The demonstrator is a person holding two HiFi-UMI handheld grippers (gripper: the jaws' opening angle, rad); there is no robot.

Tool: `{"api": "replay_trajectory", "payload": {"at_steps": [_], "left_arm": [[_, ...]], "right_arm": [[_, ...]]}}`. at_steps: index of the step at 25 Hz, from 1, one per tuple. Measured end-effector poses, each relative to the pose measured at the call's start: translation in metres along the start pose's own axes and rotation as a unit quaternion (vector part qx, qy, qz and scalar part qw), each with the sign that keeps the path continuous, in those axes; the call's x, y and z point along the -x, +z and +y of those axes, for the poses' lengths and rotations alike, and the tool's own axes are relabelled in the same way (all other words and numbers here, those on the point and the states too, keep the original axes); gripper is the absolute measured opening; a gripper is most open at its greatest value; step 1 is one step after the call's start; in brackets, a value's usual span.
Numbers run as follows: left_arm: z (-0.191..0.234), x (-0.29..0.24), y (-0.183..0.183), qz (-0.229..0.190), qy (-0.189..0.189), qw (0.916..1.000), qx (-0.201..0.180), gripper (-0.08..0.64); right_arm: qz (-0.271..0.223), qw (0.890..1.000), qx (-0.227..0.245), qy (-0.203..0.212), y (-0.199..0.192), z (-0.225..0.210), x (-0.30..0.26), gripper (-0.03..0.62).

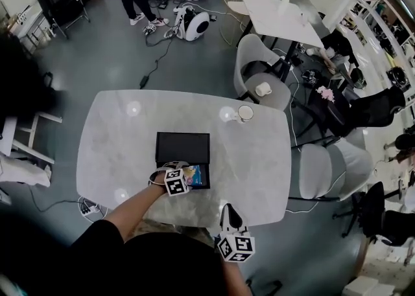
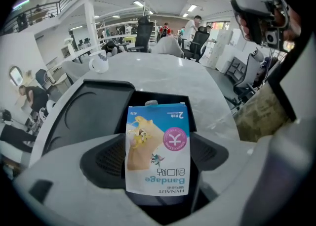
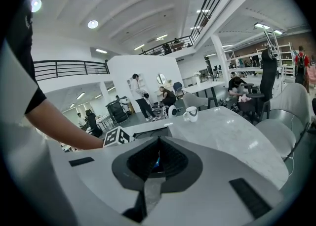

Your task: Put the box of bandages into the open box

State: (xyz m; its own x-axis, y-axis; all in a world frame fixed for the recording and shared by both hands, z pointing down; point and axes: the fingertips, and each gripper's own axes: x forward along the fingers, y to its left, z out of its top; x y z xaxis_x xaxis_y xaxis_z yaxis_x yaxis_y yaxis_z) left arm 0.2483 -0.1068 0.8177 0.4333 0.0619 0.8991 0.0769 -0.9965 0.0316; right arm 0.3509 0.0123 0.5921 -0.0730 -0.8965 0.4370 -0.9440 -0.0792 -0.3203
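**Worktop** – pale grey, marble-patterned worktop (image 1: 123, 159) with rounded corners, standing on a dark grey floor.

**Open box** – flat, black, rectangular open box (image 1: 183, 148), near the middle of the worktop. Its broad dark panel lay on the far side, and a smaller dark recess adjoined it at the near right.

**Box of bandages** – small carton, the blue, white and tan box of bandages (image 2: 158, 121), with a pink round mark and the word "Bandage" reading upside down in the left gripper view. It was located over the near right recess of the open box, just beside the broad panel. Whether it rested on the recess floor could not be told.

**Left tongs** (image 2: 157, 157) – closed narrowly on the box of bandages, with one dark ribbed pad (image 2: 106, 158) pressed against each long side of the carton. A marker cube sat on top, and the tongs were carried on a bare forearm with a black sleeve.

**Right tongs** (image 3: 158, 158) – pressed together, with only a thin slit between them and nothing gripped. They were held off the near edge of the worktop, well apart from the open box and raised toward the room.

**Mug** – white mug (image 1: 245, 113), standing upright on the far right part of the worktop, well apart from the open box.

**Chairs** – two grey padded chairs (image 1: 262, 71) along the right side of the worktop.
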Motion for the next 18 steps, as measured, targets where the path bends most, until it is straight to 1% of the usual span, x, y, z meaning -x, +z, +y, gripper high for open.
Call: {"api": "replay_trajectory", "payload": {"at_steps": [2,6,10,14,16,18], "left_arm": [[0.001,0.002,0.001,-0.002,0.002,1.0000,0.000,0.413],[-0.005,0.005,0.006,-0.011,-0.017,0.9998,0.008,0.413],[-0.002,0.006,0.004,-0.010,-0.011,0.9999,0.004,0.414],[-0.006,0.015,0.006,-0.018,-0.017,0.9997,0.006,0.414],[-0.005,0.027,0.010,-0.037,-0.013,0.9991,0.015,0.414],[-0.002,0.047,0.018,-0.081,0.000,0.9957,0.043,0.413]], "right_arm": [[0.001,1.000,-0.002,-0.002,0.000,-0.001,0.001,0.012],[0.001,1.000,-0.002,0.002,0.001,0.000,-0.001,0.012],[-0.002,1.000,-0.001,0.004,0.002,0.004,-0.002,0.011],[-0.003,1.000,0.000,0.004,0.003,0.005,-0.003,0.012],[-0.003,1.000,0.002,0.007,0.003,0.007,-0.005,0.012],[-0.001,1.000,0.005,0.015,0.004,0.011,-0.008,0.012]]}}
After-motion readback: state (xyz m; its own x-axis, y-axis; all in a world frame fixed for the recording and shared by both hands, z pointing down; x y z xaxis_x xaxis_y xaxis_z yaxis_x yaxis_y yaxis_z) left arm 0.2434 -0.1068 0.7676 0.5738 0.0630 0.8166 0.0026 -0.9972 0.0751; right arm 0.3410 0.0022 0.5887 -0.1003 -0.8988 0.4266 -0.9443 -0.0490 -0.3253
